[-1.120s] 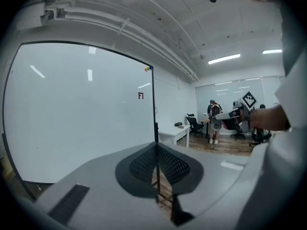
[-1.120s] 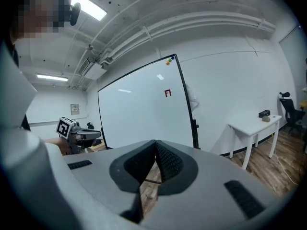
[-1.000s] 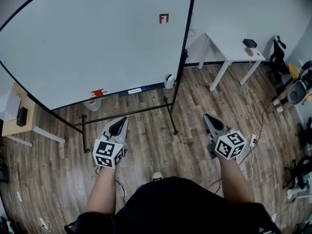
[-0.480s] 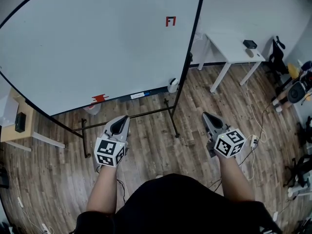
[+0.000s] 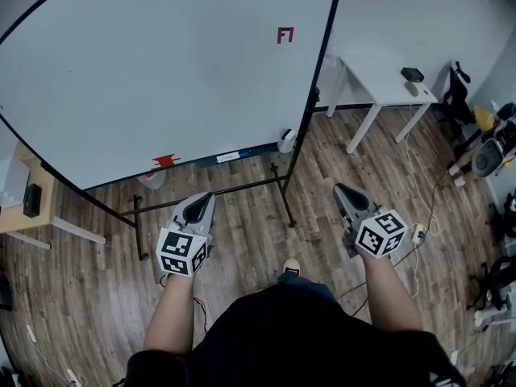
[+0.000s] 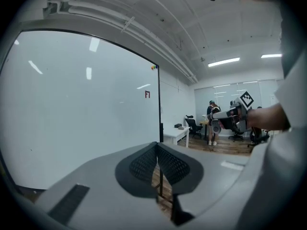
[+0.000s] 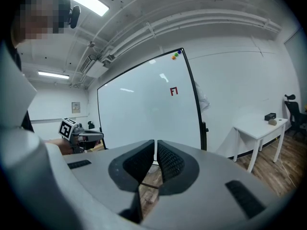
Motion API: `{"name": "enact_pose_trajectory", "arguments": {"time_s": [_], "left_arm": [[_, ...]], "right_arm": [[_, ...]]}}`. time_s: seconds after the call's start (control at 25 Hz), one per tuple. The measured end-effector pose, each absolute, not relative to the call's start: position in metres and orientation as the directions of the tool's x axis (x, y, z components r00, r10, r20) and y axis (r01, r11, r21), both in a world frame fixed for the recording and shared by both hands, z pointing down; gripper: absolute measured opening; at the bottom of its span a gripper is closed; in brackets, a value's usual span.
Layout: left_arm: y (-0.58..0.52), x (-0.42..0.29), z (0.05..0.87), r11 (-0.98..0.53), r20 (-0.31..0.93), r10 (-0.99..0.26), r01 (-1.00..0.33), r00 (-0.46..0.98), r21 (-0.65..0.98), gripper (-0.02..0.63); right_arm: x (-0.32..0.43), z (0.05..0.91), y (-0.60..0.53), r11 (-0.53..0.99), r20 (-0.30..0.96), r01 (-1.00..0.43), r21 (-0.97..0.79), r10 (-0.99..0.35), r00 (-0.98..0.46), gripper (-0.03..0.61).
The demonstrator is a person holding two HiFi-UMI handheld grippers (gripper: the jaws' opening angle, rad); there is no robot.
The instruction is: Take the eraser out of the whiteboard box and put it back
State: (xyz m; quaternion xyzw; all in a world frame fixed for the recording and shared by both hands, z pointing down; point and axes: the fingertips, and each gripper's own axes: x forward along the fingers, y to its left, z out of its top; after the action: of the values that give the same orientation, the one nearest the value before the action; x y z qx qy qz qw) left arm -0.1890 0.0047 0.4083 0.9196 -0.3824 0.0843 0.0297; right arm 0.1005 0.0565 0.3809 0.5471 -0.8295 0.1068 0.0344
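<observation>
Whiteboard box [image 5: 284, 141] lies well ahead of the left gripper [image 5: 203, 199].

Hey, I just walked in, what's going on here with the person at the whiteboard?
A person stands on the wood floor facing a whiteboard on a stand, with a two-jaw gripper in each hand. The left gripper is shut and empty. The right gripper has its jaws opening a crack, with nothing between them. Both point toward the board but stop short of it. Small items sit along its lower edge, too small to pick out an eraser. Nothing is held yet.
</observation>
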Motion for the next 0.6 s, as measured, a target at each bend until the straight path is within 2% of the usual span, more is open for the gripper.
{"name": "enact_pose_trajectory", "arguments": {"time_s": [0.6], "left_arm": [[-0.034, -0.167, 0.416, -0.677, 0.202, -0.725, -0.736, 0.658, -0.031, 0.009]], "right_arm": [[0.126, 0.394, -0.009, 0.430, 0.160, -0.889, -0.157, -0.877, -0.452, 0.018]]}}
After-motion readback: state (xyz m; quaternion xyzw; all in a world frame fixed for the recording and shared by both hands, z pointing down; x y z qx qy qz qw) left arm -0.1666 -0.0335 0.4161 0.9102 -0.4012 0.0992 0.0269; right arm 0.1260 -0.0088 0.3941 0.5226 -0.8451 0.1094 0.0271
